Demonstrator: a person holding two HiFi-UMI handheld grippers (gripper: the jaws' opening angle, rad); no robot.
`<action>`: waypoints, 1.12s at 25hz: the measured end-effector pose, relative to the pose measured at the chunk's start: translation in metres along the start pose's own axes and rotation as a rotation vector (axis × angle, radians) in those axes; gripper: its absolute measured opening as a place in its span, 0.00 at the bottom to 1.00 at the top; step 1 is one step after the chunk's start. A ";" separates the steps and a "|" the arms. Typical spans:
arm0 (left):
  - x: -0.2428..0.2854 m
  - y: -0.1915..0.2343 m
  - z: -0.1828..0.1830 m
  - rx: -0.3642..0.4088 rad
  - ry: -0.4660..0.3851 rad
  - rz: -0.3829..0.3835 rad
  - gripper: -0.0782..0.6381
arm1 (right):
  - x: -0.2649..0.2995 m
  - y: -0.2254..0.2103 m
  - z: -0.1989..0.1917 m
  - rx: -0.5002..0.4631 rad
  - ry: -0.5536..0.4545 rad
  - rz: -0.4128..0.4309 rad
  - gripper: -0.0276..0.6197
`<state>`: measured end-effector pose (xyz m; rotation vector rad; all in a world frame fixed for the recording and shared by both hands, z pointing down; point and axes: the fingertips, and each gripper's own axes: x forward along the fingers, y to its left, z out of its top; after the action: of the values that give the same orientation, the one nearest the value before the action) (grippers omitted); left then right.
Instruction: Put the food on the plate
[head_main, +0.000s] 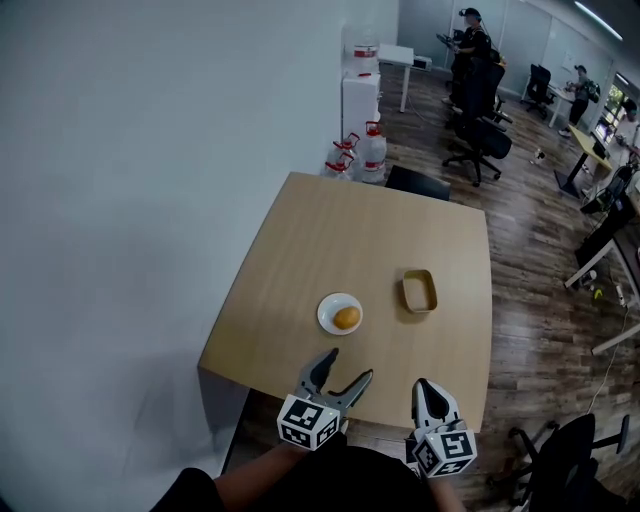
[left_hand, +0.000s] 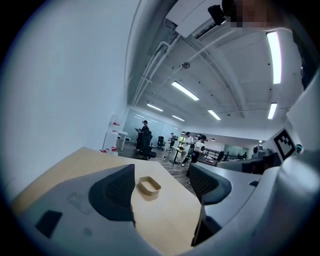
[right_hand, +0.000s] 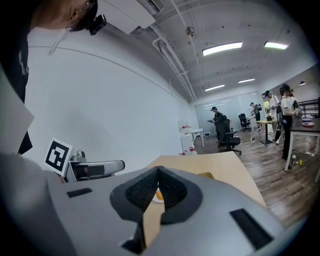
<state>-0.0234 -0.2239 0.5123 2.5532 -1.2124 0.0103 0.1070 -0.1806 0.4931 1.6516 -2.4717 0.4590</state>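
Note:
An orange, rounded piece of food (head_main: 347, 318) lies on a small white plate (head_main: 330, 305) near the front of the wooden table (head_main: 330, 240). To its right stands an empty tan tray (head_main: 419, 290), also seen between the left jaws as the tan tray (left_hand: 149, 186). My left gripper (head_main: 345, 368) hovers over the table's front edge, open and empty. My right gripper (head_main: 428, 391) is beside it, shut with nothing held. In the right gripper view the food (right_hand: 159, 195) peeks past the closed jaw tips.
A white wall runs along the table's left side. Water jugs (head_main: 362, 152) and a dark chair (head_main: 418, 182) stand beyond the far edge. Office chairs, desks and people fill the room at the back right. Another chair (head_main: 570, 455) sits near right.

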 end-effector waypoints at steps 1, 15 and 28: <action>-0.003 -0.013 -0.006 0.019 0.014 -0.024 0.59 | -0.007 0.002 0.000 -0.005 -0.003 0.000 0.14; -0.083 -0.134 -0.037 0.070 0.003 -0.012 0.14 | -0.132 0.016 -0.043 0.008 -0.013 -0.035 0.14; -0.130 -0.146 -0.030 0.073 -0.062 0.124 0.14 | -0.167 0.028 -0.044 -0.087 -0.037 -0.038 0.13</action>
<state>0.0078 -0.0309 0.4820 2.5535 -1.4170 0.0040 0.1438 -0.0096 0.4835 1.6847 -2.4437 0.3145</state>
